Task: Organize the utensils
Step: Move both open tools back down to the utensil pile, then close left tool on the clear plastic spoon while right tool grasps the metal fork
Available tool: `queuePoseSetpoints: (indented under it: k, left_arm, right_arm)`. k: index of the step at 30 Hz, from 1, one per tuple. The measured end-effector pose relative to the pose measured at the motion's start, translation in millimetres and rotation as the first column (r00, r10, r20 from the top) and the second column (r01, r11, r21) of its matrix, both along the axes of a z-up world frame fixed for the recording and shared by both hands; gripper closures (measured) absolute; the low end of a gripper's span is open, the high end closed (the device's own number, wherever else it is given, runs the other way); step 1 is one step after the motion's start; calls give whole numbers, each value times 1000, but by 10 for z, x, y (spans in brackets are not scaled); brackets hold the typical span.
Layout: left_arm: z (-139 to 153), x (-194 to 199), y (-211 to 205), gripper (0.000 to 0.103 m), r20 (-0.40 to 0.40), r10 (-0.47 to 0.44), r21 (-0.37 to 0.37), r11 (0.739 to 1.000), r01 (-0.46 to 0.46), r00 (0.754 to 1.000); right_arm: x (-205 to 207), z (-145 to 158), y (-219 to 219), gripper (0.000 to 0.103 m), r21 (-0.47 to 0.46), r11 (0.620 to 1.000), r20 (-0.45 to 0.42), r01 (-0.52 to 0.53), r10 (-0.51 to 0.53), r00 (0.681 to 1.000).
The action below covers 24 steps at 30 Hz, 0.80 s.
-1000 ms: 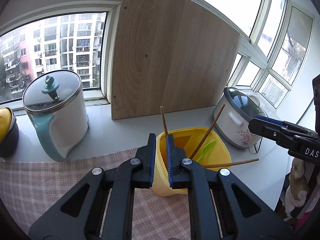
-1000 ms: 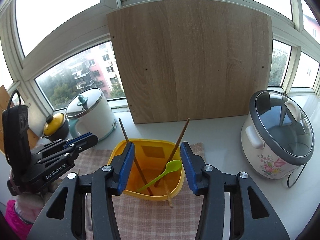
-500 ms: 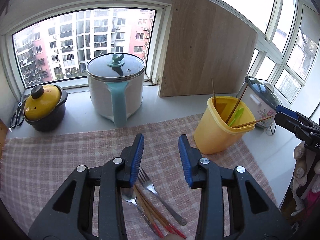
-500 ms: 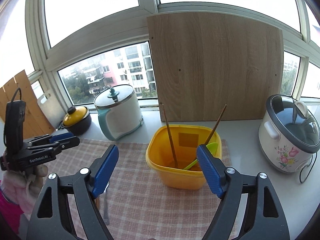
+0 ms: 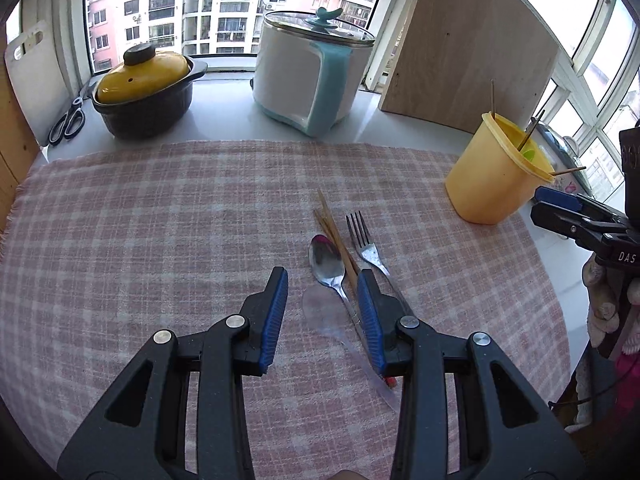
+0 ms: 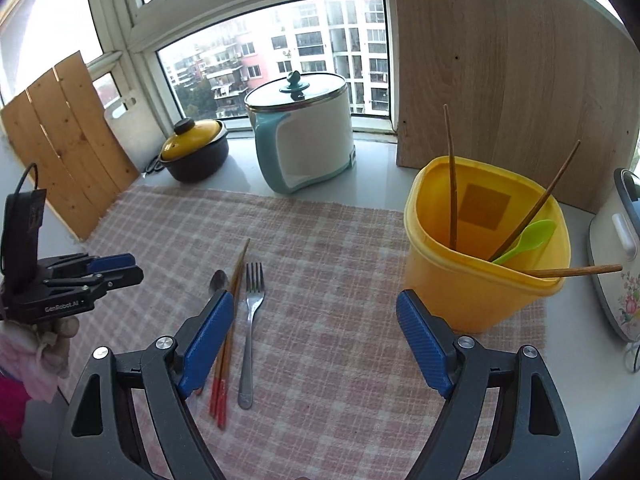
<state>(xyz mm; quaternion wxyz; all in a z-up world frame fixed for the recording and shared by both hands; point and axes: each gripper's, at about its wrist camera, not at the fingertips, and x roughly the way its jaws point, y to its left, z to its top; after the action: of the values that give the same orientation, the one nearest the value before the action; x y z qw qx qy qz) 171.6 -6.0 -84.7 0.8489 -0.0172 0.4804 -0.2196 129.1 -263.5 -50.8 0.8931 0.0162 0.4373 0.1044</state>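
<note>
From the left wrist camera, the left gripper hangs over the pink checked cloth on the desk, its blue-padded jaws parted with nothing between them but cloth and utensil handles lying below. Taking the yellow container as the landmark: a metal spoon, a pair of wooden chopsticks and a fork lie side by side on the cloth, to the left of the container and nearer the camera. A clear plastic spoon lies just beside the metal spoon's handle. The container holds three chopsticks and a green spoon. Left of the container, at the back of the desk, stand a white and teal cooker and, further left, a dark pot with a yellow lid; scissors lie beyond that. The right gripper shows just right of the container; whether it is open cannot be told from here.

From the right wrist camera, the right gripper is spread wide and holds nothing. The yellow container stands just beyond its right finger. To the container's left on the cloth lie the fork, the red-tipped chopsticks and the metal spoon, partly hidden by the left finger. The green spoon leans inside the container. A flowered rice cooker sits right of it. The left gripper appears far left.
</note>
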Motion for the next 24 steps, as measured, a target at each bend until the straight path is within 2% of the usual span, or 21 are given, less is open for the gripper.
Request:
queuePoseSetpoints:
  k: [3,7,9,13,18,24]
  left_arm:
    - [-167,-63,-1,67,-32,5,6,1000,-5,999]
    - [-372,-100,12,67,-65,27,15,1000,-26,997]
    - [-465,-88,9,67,-88,42,12,999,-42,995]
    - [-613,-50,-27,67,-114,55,17,998,-53,992]
    - [-767,34,-87,67,-150,58,16,998,-56,987]
    - [-871,111,-141,67,-173,58,15,998,-56,983]
  right_arm:
    - [134,-177,131,21,12,999,-53,-52,52,997]
    - [328,-406,290,33,22,992,-114,-126,128,985]
    - [416,-519,331,35,24,989,-139,-148,150,979]
    - [565,-711,395,35,15,981,-170,-195,195,966]
    - [737,-849,426,47,22,973,-199,-229,229,953]
    - [886,-985,522,48,41,957,-208,-286,288,935]
